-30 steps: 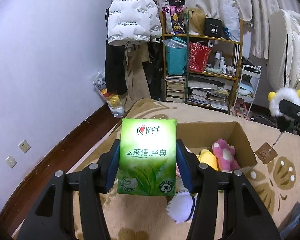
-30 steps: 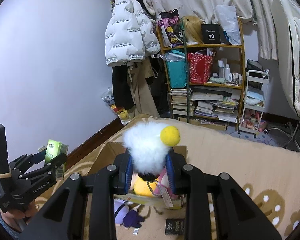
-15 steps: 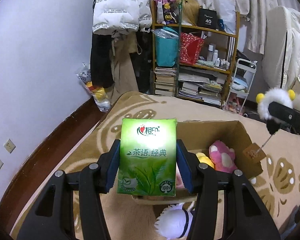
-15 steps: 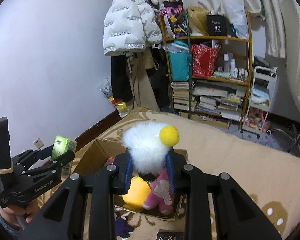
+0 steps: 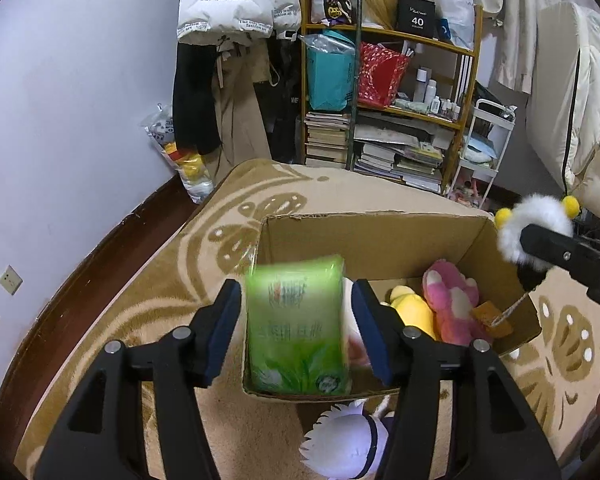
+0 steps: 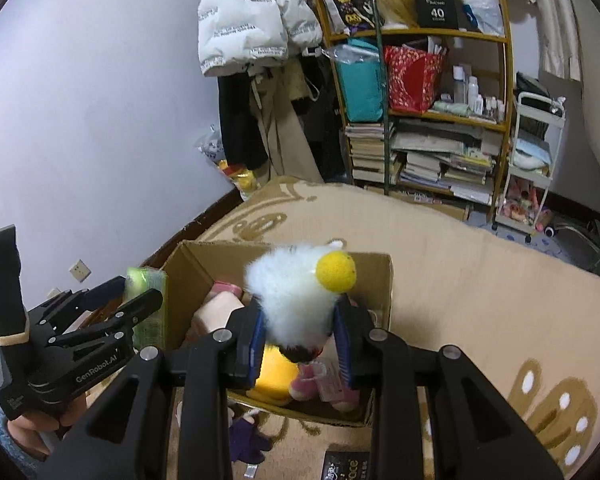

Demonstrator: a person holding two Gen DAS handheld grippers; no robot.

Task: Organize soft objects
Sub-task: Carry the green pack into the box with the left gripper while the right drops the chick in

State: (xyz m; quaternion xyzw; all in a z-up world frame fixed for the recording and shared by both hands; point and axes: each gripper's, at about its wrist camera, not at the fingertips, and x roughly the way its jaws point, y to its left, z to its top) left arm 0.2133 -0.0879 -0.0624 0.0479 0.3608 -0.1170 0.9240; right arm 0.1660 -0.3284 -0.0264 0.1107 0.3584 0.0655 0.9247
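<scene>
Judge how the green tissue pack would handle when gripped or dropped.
The tissue pack looks soft: its plastic wrap bulges, so it likely squashes. The wrap is glossy, probably slippery; it sits blurred between the left gripper's parted jaws. Probably light, landing harmlessly in the box.

Left wrist cam: rides behind left gripper (image 5: pixel 296 320), looks forward and down along fingers, close above near-left corner of box (image 5: pixel 380 236). Right wrist cam: same setup on right gripper (image 6: pixel 300 336), close above box (image 6: pixel 380 276) near side, angled down. Both face shelf (image 5: pixel 380 80) wall. Shared: box, rug (image 5: pixel 172 304), shelf. Each cam catches other gripper at frame edge.
</scene>
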